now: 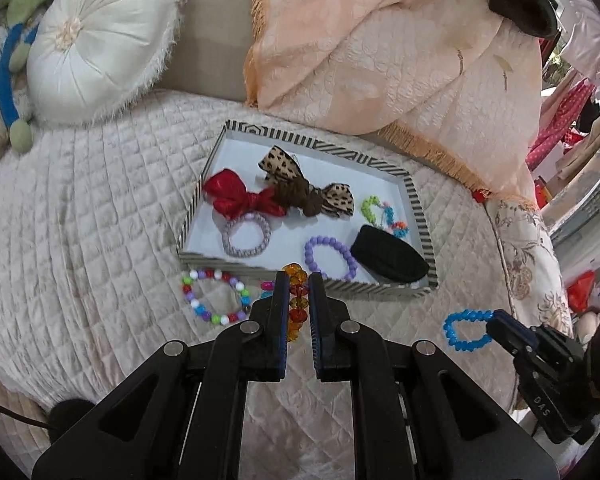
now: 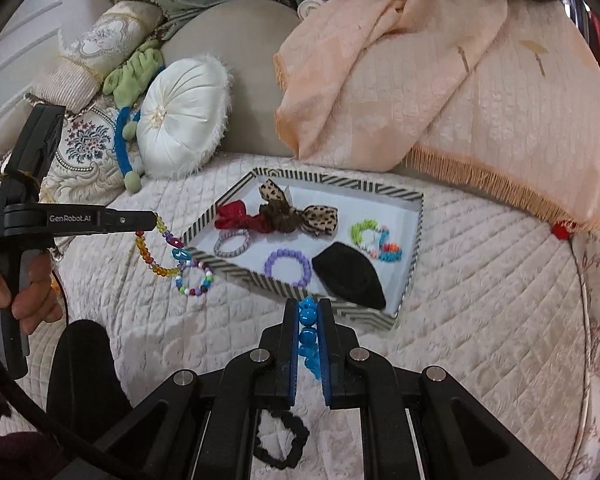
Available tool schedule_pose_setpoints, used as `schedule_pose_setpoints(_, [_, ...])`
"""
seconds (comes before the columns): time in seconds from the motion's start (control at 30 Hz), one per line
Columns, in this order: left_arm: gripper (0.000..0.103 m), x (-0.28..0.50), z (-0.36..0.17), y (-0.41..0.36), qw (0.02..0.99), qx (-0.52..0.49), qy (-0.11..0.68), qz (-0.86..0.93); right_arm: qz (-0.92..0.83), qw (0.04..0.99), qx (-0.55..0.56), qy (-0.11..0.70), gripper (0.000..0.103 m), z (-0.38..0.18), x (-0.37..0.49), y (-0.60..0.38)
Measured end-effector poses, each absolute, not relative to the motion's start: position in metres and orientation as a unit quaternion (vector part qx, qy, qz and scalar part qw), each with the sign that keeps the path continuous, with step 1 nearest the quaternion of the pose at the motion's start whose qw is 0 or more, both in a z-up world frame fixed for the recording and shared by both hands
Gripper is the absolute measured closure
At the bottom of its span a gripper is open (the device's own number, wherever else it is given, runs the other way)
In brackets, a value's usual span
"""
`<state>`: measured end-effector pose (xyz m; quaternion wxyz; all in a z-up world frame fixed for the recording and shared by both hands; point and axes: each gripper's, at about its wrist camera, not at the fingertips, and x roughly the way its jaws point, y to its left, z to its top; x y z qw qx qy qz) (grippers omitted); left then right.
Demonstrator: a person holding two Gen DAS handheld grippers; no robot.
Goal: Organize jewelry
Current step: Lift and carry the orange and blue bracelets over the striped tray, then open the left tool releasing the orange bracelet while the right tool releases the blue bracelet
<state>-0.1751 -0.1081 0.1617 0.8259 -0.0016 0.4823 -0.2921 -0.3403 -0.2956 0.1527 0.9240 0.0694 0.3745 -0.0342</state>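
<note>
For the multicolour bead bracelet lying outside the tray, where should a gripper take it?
Pinch the multicolour bracelet across one stretch of its bead ring, from above. It lies flat and open on the quilt; the side away from the tray looks clearest.

You get soft, even light with faint shadows and no glare; both fisheye views bend hard and darken at the corners, with slight blur toward the edges.

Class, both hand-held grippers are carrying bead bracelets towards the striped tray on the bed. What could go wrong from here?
1. The amber bracelet dangles from the left hand-held gripper right over the multicoloured bracelet; it may snag it.
2. The blue bracelet is pinched at one edge by the right hand-held gripper; it could slip.
3. The tray is crowded; dropped bracelets may tangle.
</note>
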Motion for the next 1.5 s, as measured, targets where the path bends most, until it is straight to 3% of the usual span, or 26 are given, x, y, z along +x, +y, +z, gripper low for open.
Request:
schedule_pose_setpoints(0.8, [0.095,-0.111,0.117,-0.194,0.815,0.051,0.501,-0.285,-0.062,0.909,0.052,0.408,0.095,0.146,-0.215,-0.339])
schedule_pose_setpoints(1.17, [0.095,-0.079,0.074,-0.190,0.809,0.065,0.526,-0.255,-0.063,0.905,0.074,0.414,0.095,0.129,-0.132,-0.361])
schedule_pose_setpoints(1.5, [0.095,-0.073,0.061,-0.179,0.805,0.065,0.534,-0.249,-0.108,0.874,0.122,0.458,0.095,0.067,-0.085,-0.410])
